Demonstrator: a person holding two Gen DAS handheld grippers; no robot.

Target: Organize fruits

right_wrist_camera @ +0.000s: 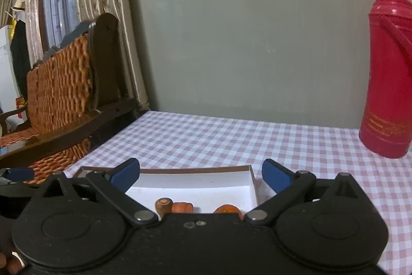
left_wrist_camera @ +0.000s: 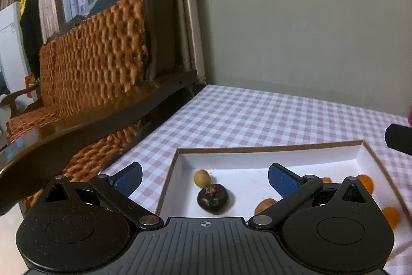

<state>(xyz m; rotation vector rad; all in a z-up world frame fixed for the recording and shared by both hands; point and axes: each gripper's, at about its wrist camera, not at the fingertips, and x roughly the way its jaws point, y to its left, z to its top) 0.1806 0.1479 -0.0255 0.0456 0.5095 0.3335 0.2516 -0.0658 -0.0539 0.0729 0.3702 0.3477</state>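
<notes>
The left tool point(left_wrist_camera: 204, 178) stands spread wide, gripping nothing, above a shallow white cardboard tray point(left_wrist_camera: 270, 152) on the pink-checked counter point(left_wrist_camera: 231, 120). Inside lie a dark round fruit point(left_wrist_camera: 212, 199), a small yellow fruit point(left_wrist_camera: 202, 177) and orange pieces point(left_wrist_camera: 265, 205). The right tool point(right_wrist_camera: 200, 175) is likewise spread, empty.

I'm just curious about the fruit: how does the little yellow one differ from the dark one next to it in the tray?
The yellow fruit is smaller and pale, smooth-skinned; the dark fruit is larger, nearly black, with a dried calyx on top. The yellow fruit lies farther from the camera, the dark fruit nearer. Both are roundish and lie close together in the white tray, held by neither gripper.
</notes>
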